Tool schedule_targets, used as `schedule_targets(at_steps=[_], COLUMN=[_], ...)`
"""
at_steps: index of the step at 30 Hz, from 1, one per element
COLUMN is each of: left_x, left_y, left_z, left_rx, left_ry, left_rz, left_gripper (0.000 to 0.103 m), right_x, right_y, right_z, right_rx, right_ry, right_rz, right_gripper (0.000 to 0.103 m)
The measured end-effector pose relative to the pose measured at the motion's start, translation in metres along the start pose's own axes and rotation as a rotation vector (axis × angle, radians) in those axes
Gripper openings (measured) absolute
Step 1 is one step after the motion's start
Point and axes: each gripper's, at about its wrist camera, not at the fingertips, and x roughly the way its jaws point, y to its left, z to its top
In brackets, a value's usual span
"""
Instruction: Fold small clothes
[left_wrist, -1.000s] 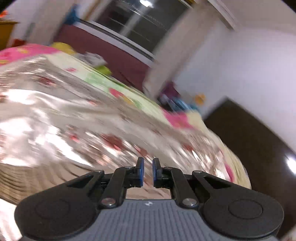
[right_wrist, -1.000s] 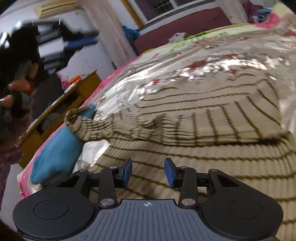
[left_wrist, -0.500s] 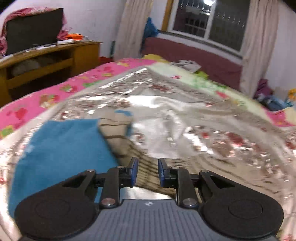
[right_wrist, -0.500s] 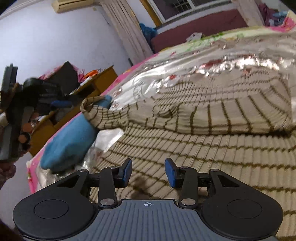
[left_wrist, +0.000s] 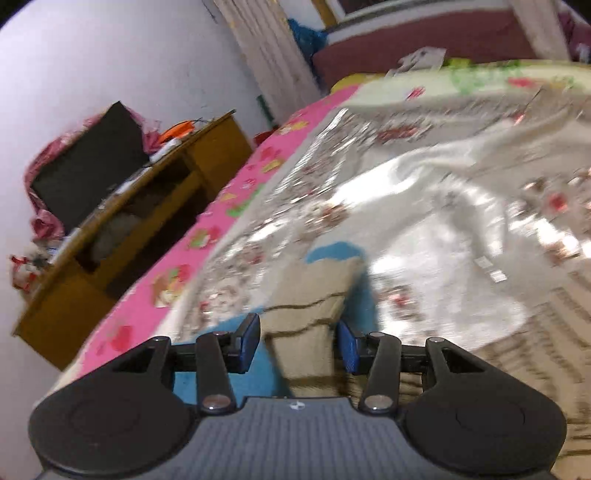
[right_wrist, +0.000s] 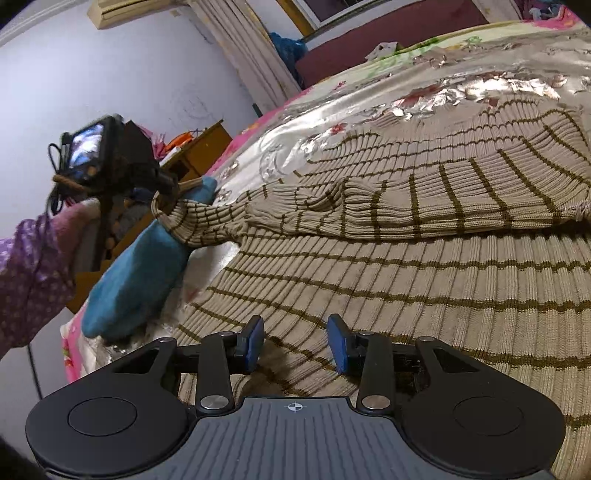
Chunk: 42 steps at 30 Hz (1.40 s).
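A beige sweater with brown stripes (right_wrist: 424, 269) lies spread on a shiny silver sheet (right_wrist: 369, 103) on a bed. Its sleeve (right_wrist: 207, 218) stretches left over a blue cloth (right_wrist: 136, 277). In the left wrist view my left gripper (left_wrist: 299, 343) is open, with its fingers on either side of the sleeve's cuff (left_wrist: 306, 310); the blue cloth (left_wrist: 332, 251) shows under it. That gripper also shows in the right wrist view (right_wrist: 162, 184) at the cuff. My right gripper (right_wrist: 295, 341) is open, low over the sweater's near hem.
A wooden desk (left_wrist: 122, 236) with a dark screen (left_wrist: 88, 166) stands left of the bed. The pink floral bedspread's edge (left_wrist: 184, 266) runs along the left side. A curtain (right_wrist: 251, 62) and a dark red sofa (right_wrist: 388, 33) are at the back.
My left gripper has swung from the bed's far side to the sleeve cuff and opened wider around it. My right gripper has stayed open over the hem.
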Motion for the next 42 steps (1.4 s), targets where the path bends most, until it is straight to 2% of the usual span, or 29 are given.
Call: schedule_targets(at_steps=[1, 3, 6, 10, 13, 16, 20, 25, 29, 31, 34, 37, 39, 42], left_x=[0.003, 0.006, 0.004, -0.006, -0.022, -0.042, -0.084, -0.143, -0.179, -0.184, -0.178, -0.166, -0.164, -0.167], left_y=[0.004, 0.013, 0.028, 0.047, 0.055, 0.048, 0.009, -0.064, -0.128, -0.152, -0.178, -0.175, -0.168, -0.158], left_z=[0.002, 0.004, 0.005, 0.004, 0.002, 0.001, 0.010, 0.025, 0.018, 0.009, -0.009, -0.026, -0.035, -0.046], left_rx=[-0.011, -0.041, -0.139, -0.291, -0.419, -0.488, -0.451, -0.356, -0.192, -0.120, -0.022, -0.030, -0.029, -0.010], left_ry=[0.009, 0.028, 0.076, 0.104, 0.114, 0.115, 0.085, 0.055, 0.081, 0.104, 0.181, 0.238, 0.236, 0.249], left_rz=[0.003, -0.016, -0.068, -0.171, -0.320, -0.476, -0.694, -0.992, -1.165, -1.153, -1.110, -1.076, -1.042, -1.052], left_gripper=[0.047, 0.026, 0.016, 0.014, 0.014, 0.014, 0.013, 0.013, 0.014, 0.015, 0.018, 0.034, 0.043, 0.045], right_x=[0.000, 0.000, 0.000, -0.002, -0.004, -0.007, -0.009, -0.011, -0.015, -0.018, -0.022, -0.024, -0.025, -0.025], right_y=[-0.001, -0.001, -0.003, -0.005, -0.007, -0.008, -0.008, -0.013, -0.021, -0.026, -0.034, -0.040, -0.044, -0.049], right_z=[0.000, 0.001, 0.002, 0.003, 0.005, 0.007, 0.009, 0.011, 0.015, 0.017, 0.020, 0.022, 0.024, 0.025], right_rx=[0.005, 0.014, 0.028, 0.048, 0.058, 0.063, 0.061, 0.064, 0.096, 0.113, 0.145, 0.179, 0.201, 0.228], right_ry=[0.001, 0.002, 0.000, -0.007, -0.018, -0.026, -0.031, -0.030, -0.039, -0.046, -0.054, -0.062, -0.063, -0.062], right_rz=[0.003, 0.007, 0.010, 0.009, 0.008, 0.006, 0.000, -0.016, -0.035, -0.042, -0.051, -0.046, -0.044, -0.048], right_gripper=[0.038, 0.038, 0.038, 0.038, 0.038, 0.039, 0.040, 0.040, 0.040, 0.040, 0.040, 0.040, 0.040, 0.040])
